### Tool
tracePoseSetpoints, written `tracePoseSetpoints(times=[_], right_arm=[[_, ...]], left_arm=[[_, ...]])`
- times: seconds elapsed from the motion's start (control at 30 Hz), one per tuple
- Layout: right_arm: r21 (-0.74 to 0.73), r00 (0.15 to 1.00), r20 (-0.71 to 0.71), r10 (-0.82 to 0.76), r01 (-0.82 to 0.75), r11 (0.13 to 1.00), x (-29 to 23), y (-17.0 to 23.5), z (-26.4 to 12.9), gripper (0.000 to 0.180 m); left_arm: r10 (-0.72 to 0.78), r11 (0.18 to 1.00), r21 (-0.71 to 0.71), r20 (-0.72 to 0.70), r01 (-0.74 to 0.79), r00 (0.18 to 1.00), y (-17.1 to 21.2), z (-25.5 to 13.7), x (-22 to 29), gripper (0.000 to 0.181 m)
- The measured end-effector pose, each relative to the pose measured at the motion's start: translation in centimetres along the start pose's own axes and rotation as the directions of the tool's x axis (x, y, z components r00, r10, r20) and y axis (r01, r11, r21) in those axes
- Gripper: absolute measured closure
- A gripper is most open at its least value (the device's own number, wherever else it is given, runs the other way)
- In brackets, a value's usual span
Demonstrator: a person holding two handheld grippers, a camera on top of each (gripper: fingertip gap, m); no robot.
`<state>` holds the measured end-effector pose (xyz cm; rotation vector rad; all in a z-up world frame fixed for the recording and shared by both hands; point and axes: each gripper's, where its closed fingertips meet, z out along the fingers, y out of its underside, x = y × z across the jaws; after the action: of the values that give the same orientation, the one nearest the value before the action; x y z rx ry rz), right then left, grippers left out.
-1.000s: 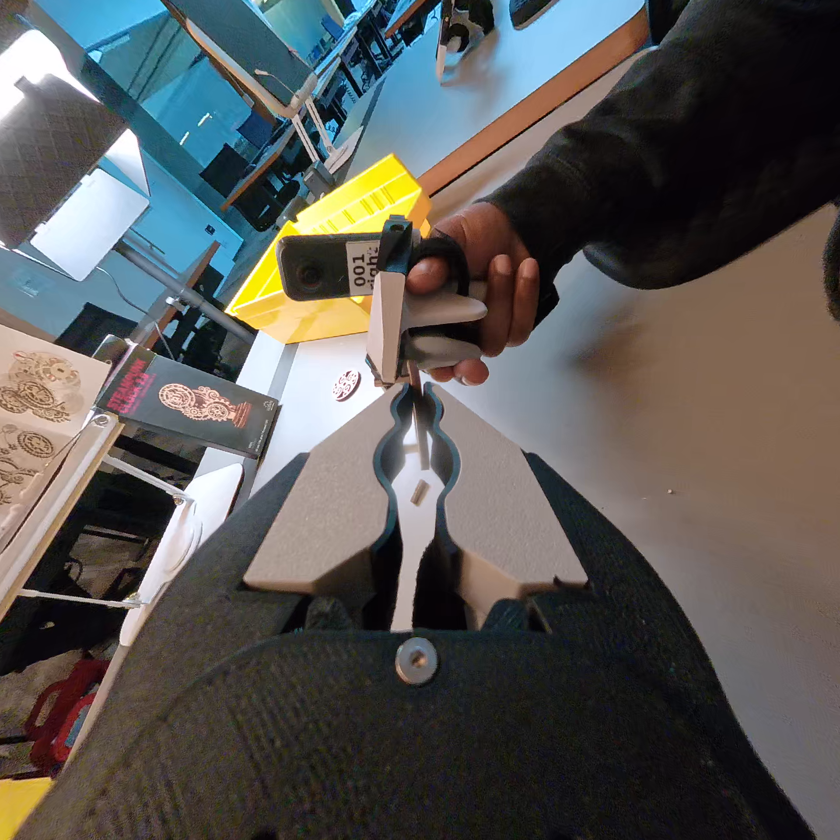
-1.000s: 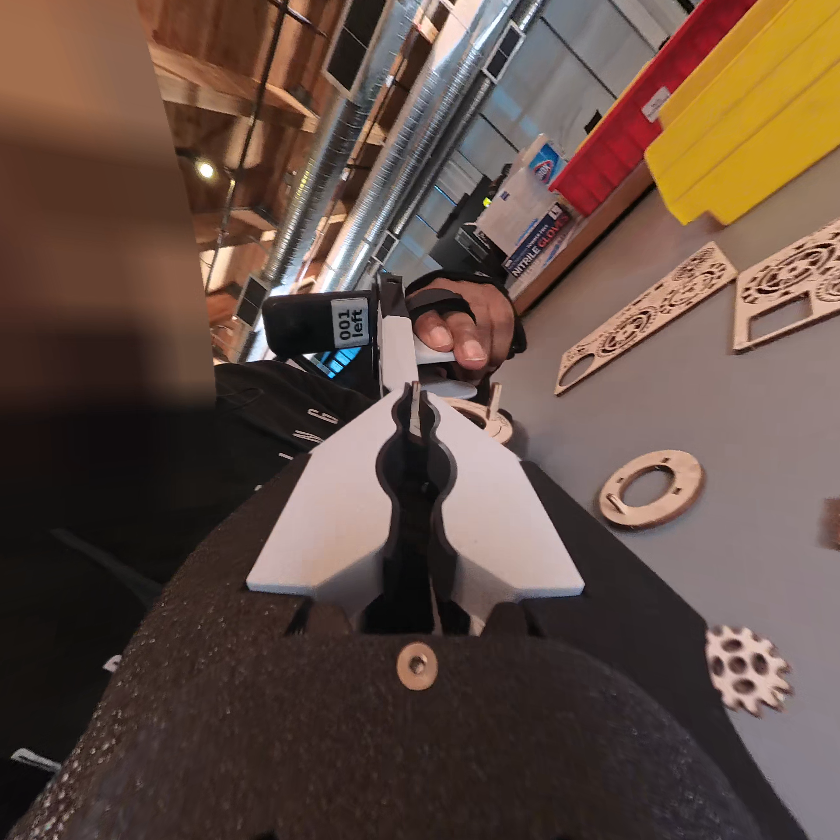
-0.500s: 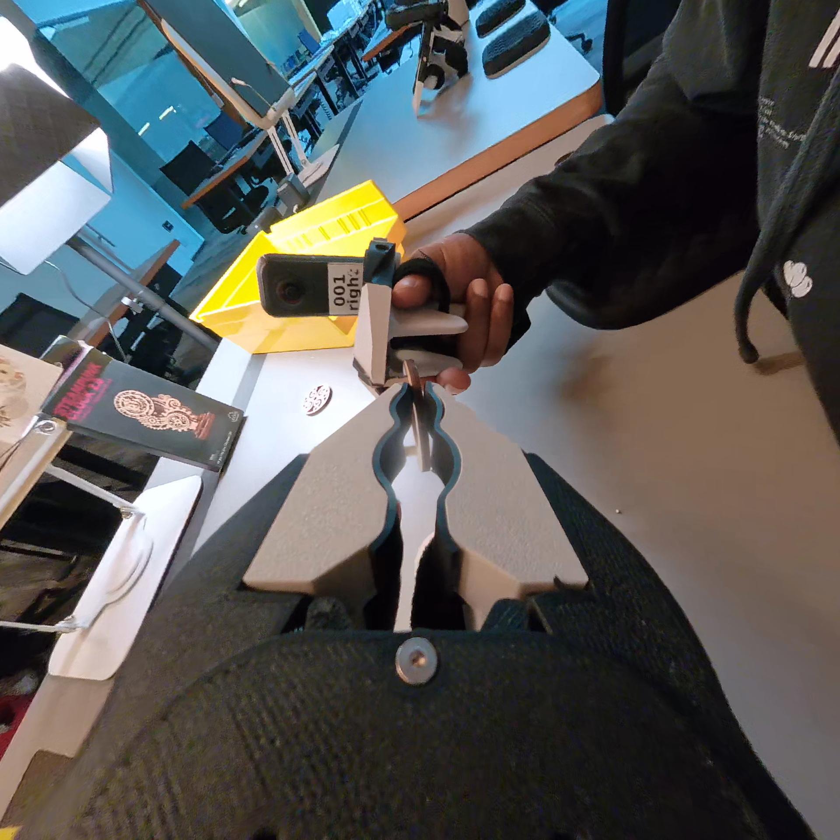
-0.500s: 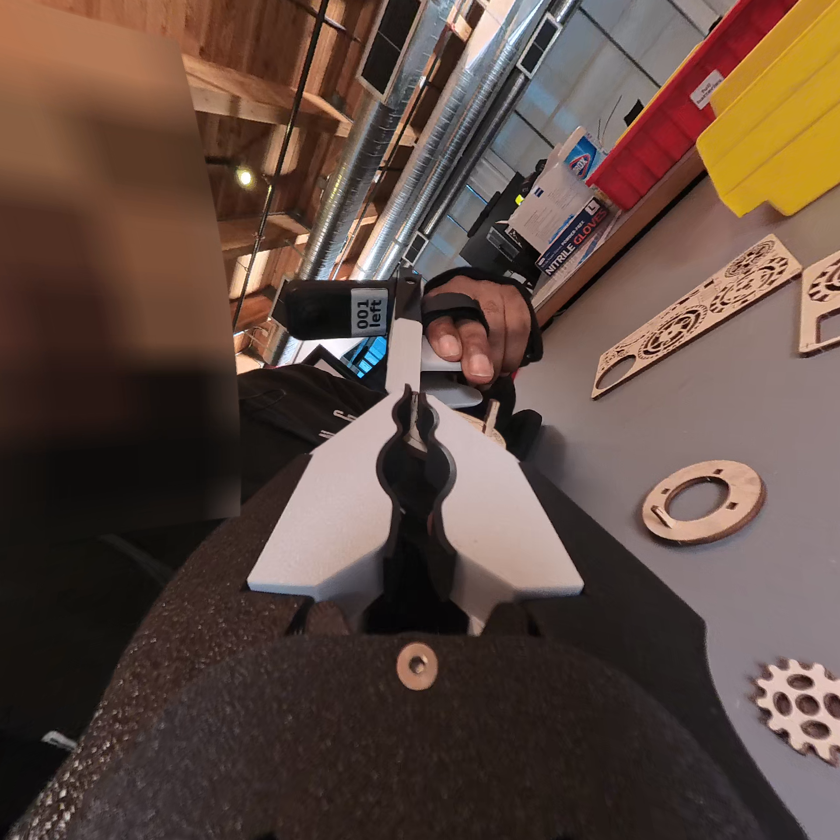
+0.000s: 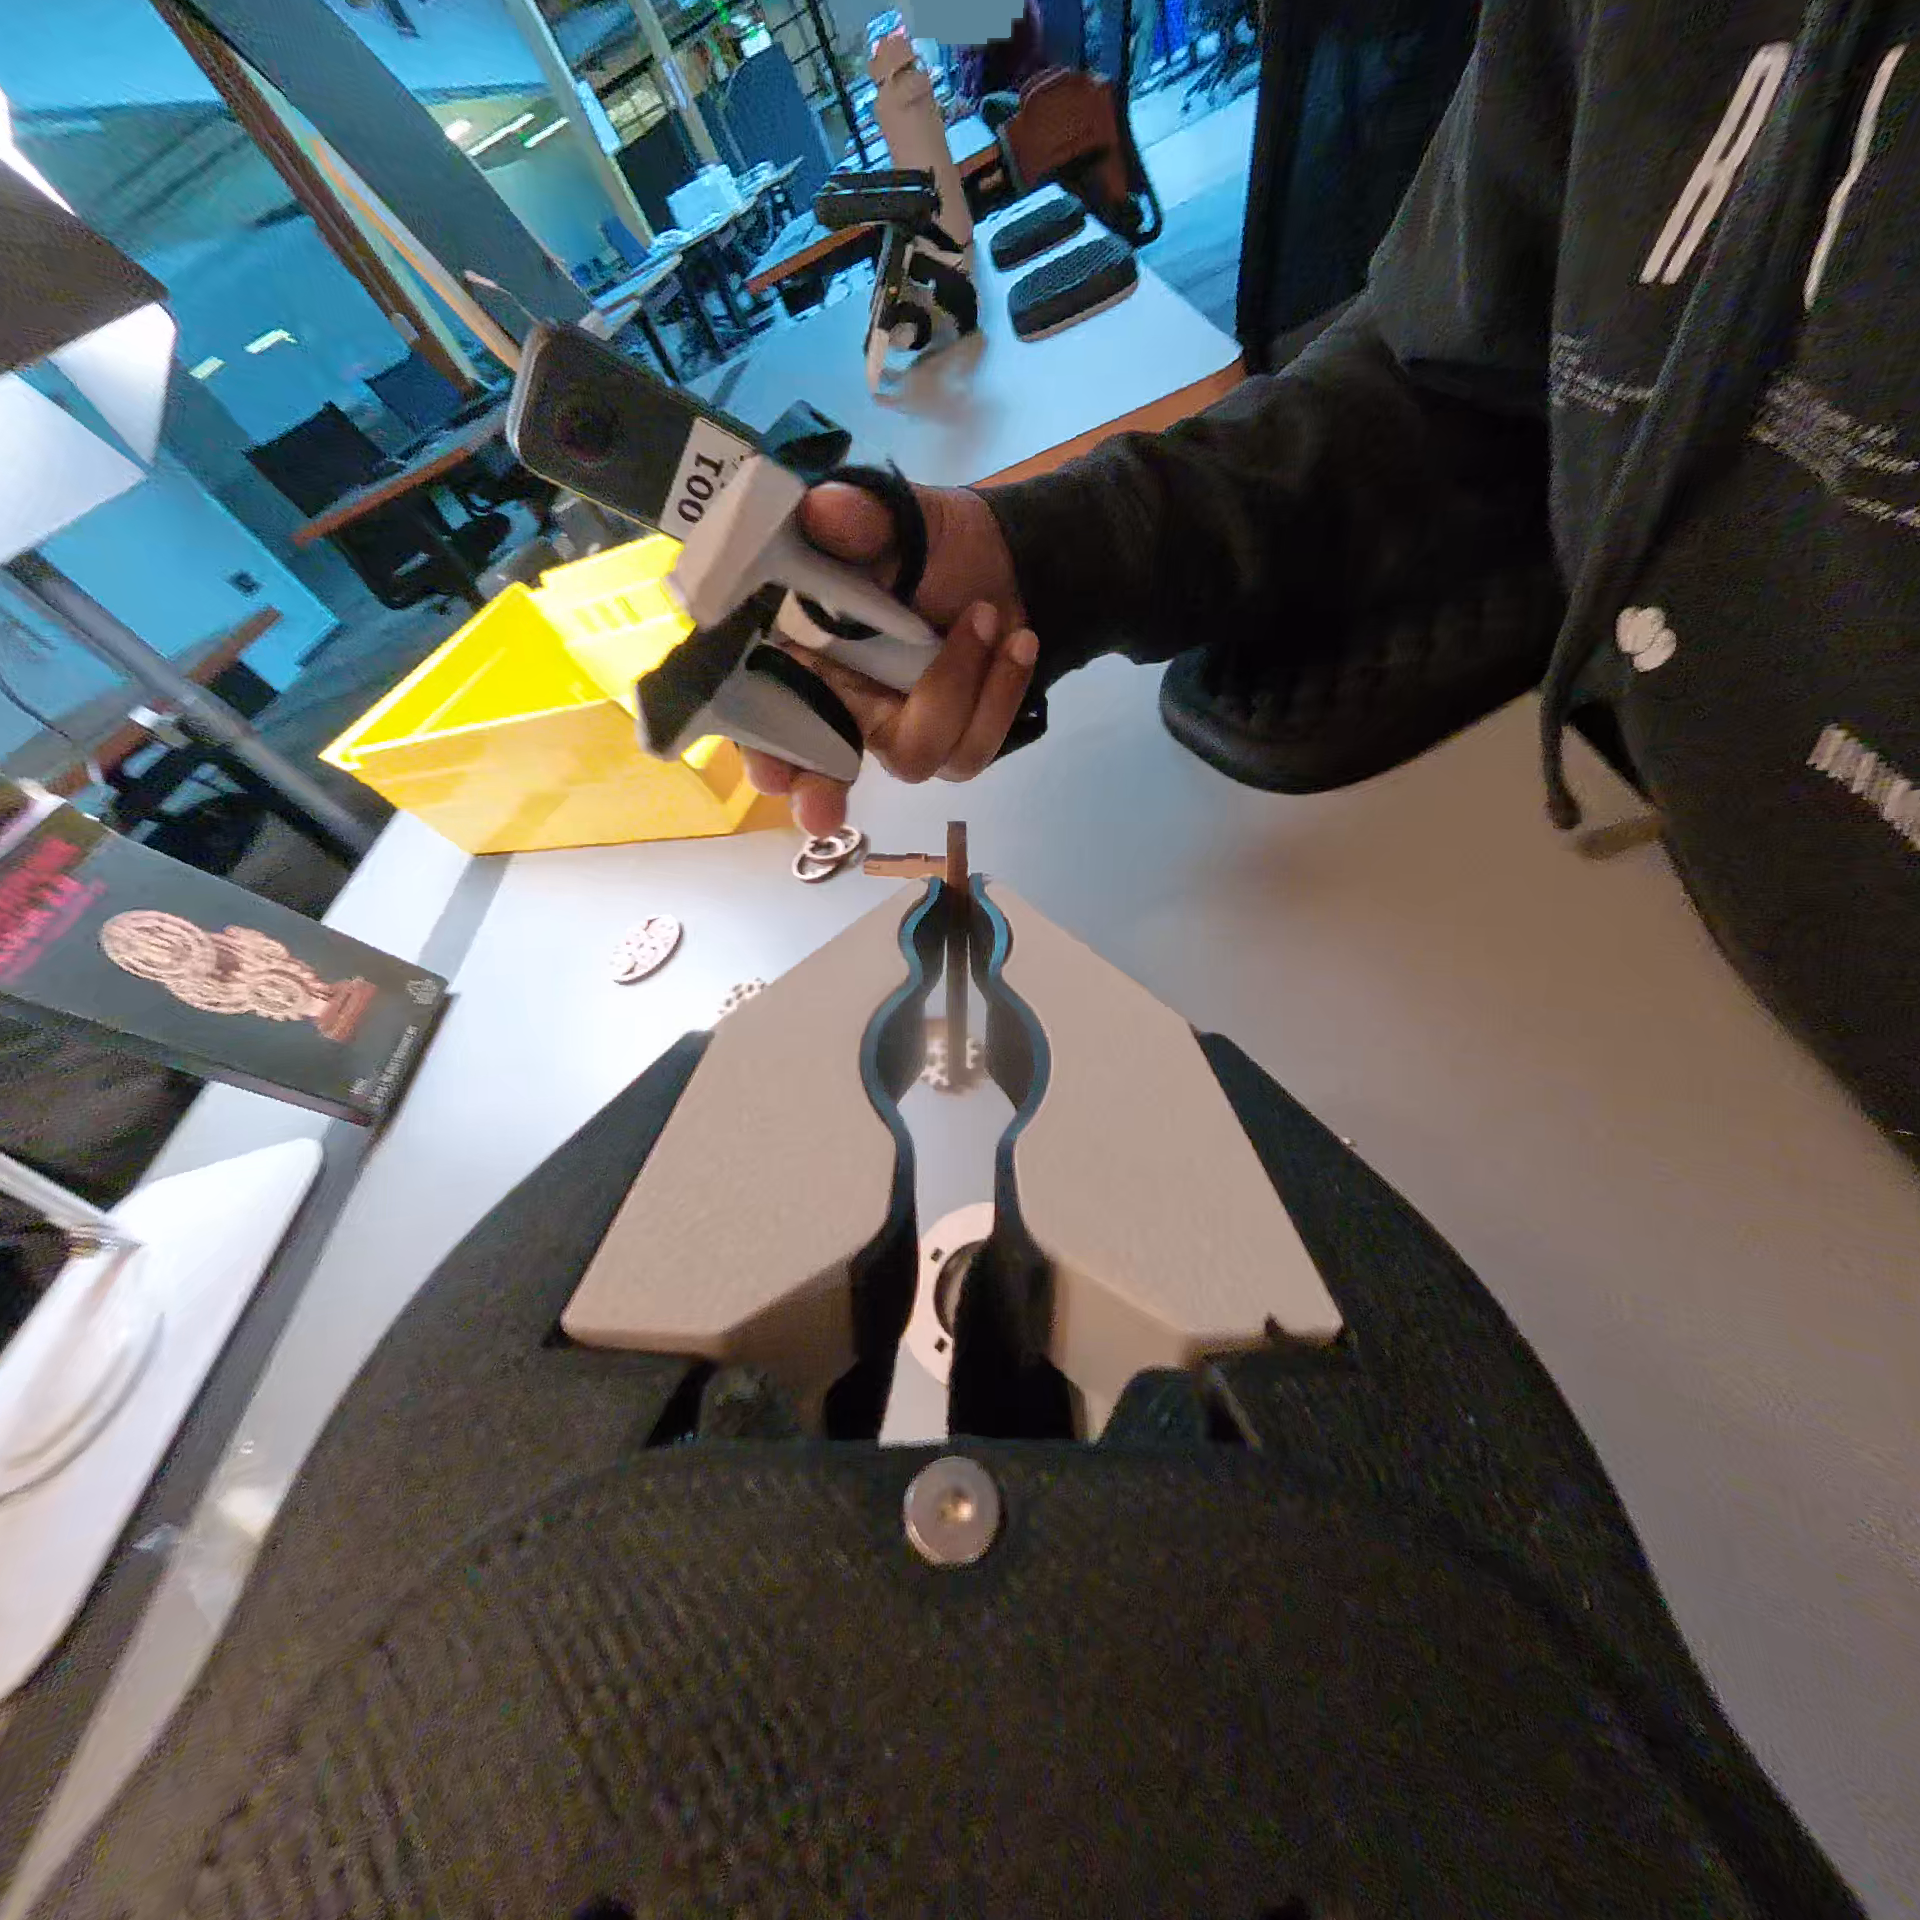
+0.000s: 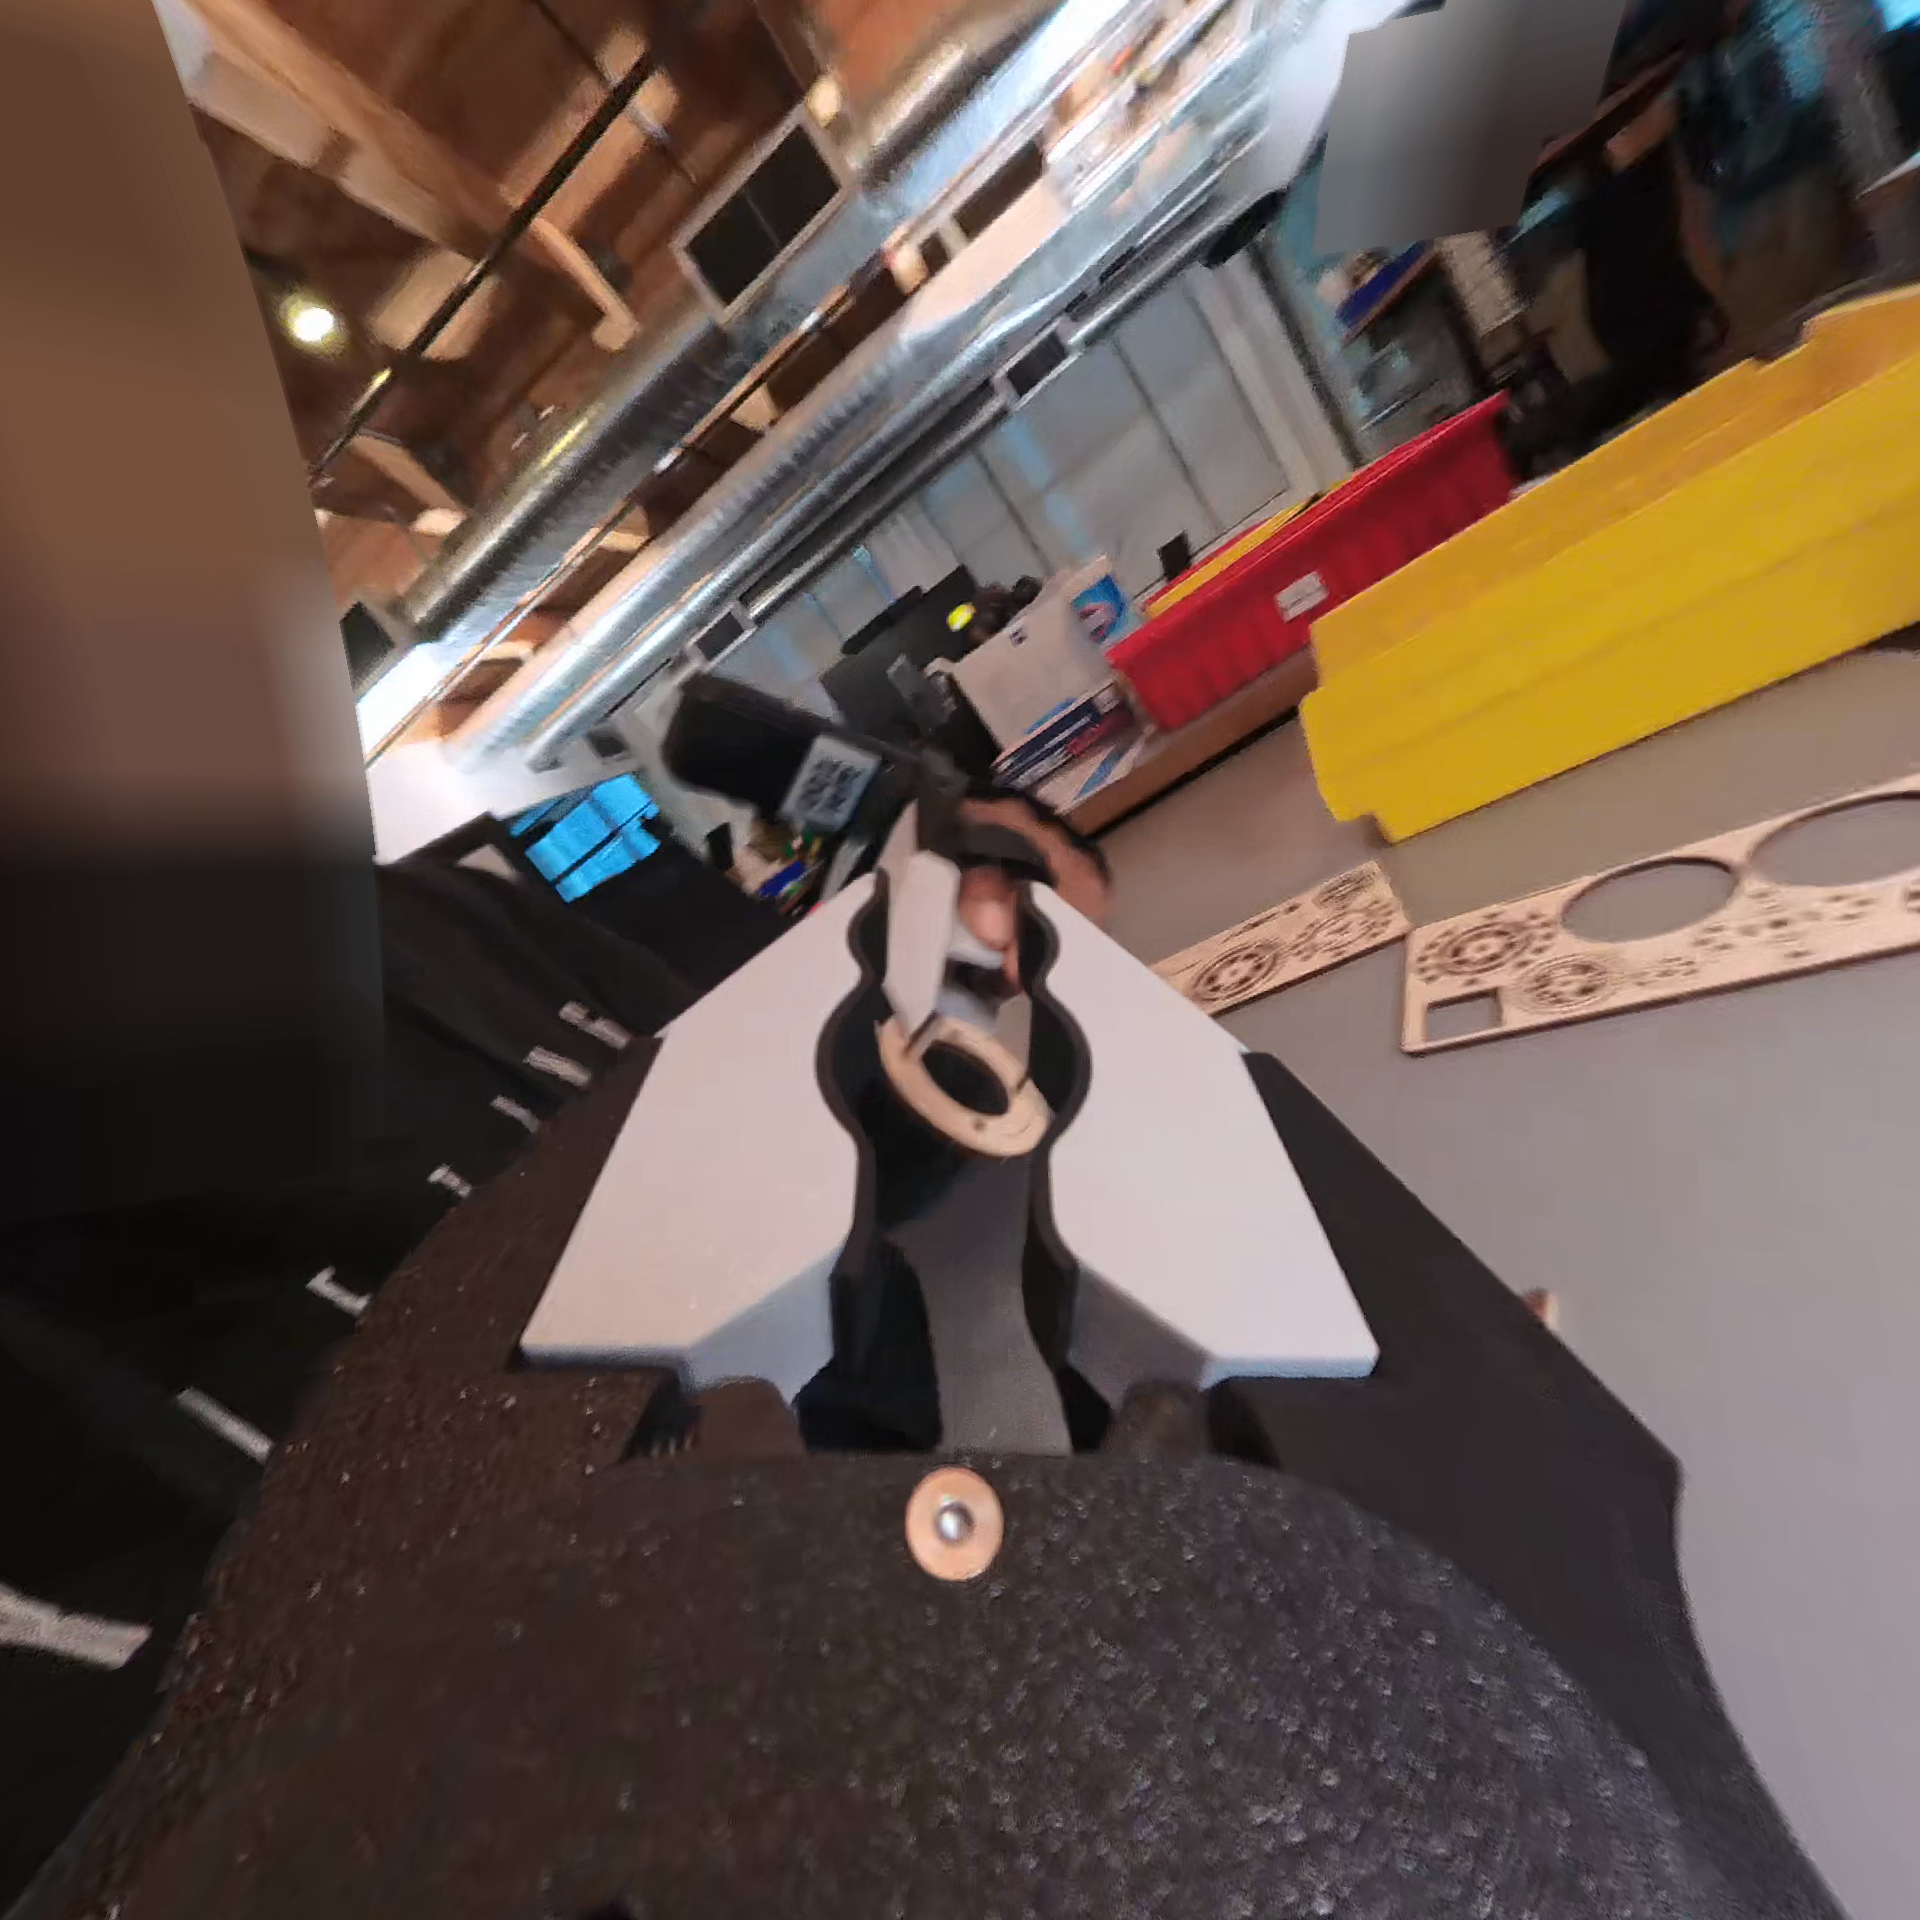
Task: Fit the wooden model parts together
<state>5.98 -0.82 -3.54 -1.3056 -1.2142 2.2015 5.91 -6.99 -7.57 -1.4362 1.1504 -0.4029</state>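
Note:
My left gripper (image 5: 954,894) is shut on a thin wooden ring (image 5: 956,940), seen edge-on between its fingers. A small wooden peg (image 5: 896,862) sticks out sideways from the ring's top. The right wrist view shows the same ring (image 6: 997,1138) hanging from the left gripper (image 6: 920,1013). My right gripper (image 6: 961,904) is open and empty, with its jaws wide apart. In the left wrist view the right gripper (image 5: 707,707) is held by a hand above and left of the ring, clear of it.
A yellow bin (image 5: 540,727), a black booklet (image 5: 208,966) and loose gears (image 5: 644,948) lie on the grey table (image 5: 1403,1039). The right wrist view shows cut wooden sheets (image 6: 1662,935), a yellow bin (image 6: 1610,644) and a red bin (image 6: 1320,613). A person's dark sleeve (image 5: 1299,520) is at right. About 8 centimetres separates my left fingertips from my right.
My right gripper was shut at the ring's tip against the left gripper. It has opened, let go and lifted up and away. The peg stays on the ring.

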Motion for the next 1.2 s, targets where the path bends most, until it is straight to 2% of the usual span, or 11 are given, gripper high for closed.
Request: tracePoseSetpoints(times=[0.1,0.27,0.37,0.47,0.53,0.63,0.73,0.83,0.93,1.03,1.2], right_arm=[[-0.193,0.998,0.058,0.011,0.0,0.981,-0.7,4.0,0.7,0.133],[-0.331,0.976,0.057,-0.209,0.216,0.919,-0.9,7.7,3.3,0.137],[-0.318,0.904,0.003,-0.427,0.405,0.857,-0.4,7.3,4.1,0.177],[-0.353,0.722,-0.059,-0.69,0.631,0.691,0.1,6.4,3.7,0.179],[-0.414,0.484,-0.118,-0.867,0.77,0.486,1.2,5.3,2.9,0.179],[-0.581,-0.034,-0.031,-0.999,0.814,-0.01,2.9,4.8,1.9,0.179],[-0.596,-0.194,0.055,-0.979,0.781,-0.188,3.0,5.6,2.7,0.179],[-0.604,-0.291,0.117,-0.95,0.738,-0.3,3.4,6.1,3.2,0.18],[-0.621,-0.291,0.119,-0.949,0.724,-0.3,4.1,6.3,3.0,0.179],[-0.689,-0.201,0.055,-0.978,0.701,-0.184,5.9,5.7,1.9,0.165],[-0.642,0.432,-0.264,-0.862,0.588,0.492,7.0,5.7,0.5,0.162]], left_arm=[[-0.063,0.997,0.036,-0.019,0.063,0.998,-0.2,-1.2,-0.7,0.179],[-0.029,0.999,0.029,-0.02,0.029,0.999,-0.1,-1.3,-0.3,0.18],[-0.075,0.996,0.05,-0.002,0.075,0.997,-0.1,-1.5,-0.8,0.175],[-0.273,0.957,0.119,0.058,0.264,0.96,0.5,-2.2,-3.3,0.149],[-0.52,0.838,0.224,0.045,0.498,0.853,1.3,-3.0,-5.6,0.15],[-0.842,0.386,0.314,-0.264,0.867,0.471,2.2,-3.3,-7.3,0.147],[-0.874,0.032,0.187,-0.471,0.982,0.118,3.8,-2.0,-6.9,0.144],[-0.872,-0.016,0.074,-0.489,0.997,0.022,4.0,-0.5,-5.2,0.144],[-0.911,0.017,0.072,-0.411,0.997,0.045,4.8,0.4,-4.8,0.163],[-0.937,0.028,0.209,-0.336,0.978,0.098,6.0,-0.2,-6.7,0.181],[-0.935,0.342,0.43,0.07,0.836,0.347,7.3,-2.7,-9.9,0.18]])
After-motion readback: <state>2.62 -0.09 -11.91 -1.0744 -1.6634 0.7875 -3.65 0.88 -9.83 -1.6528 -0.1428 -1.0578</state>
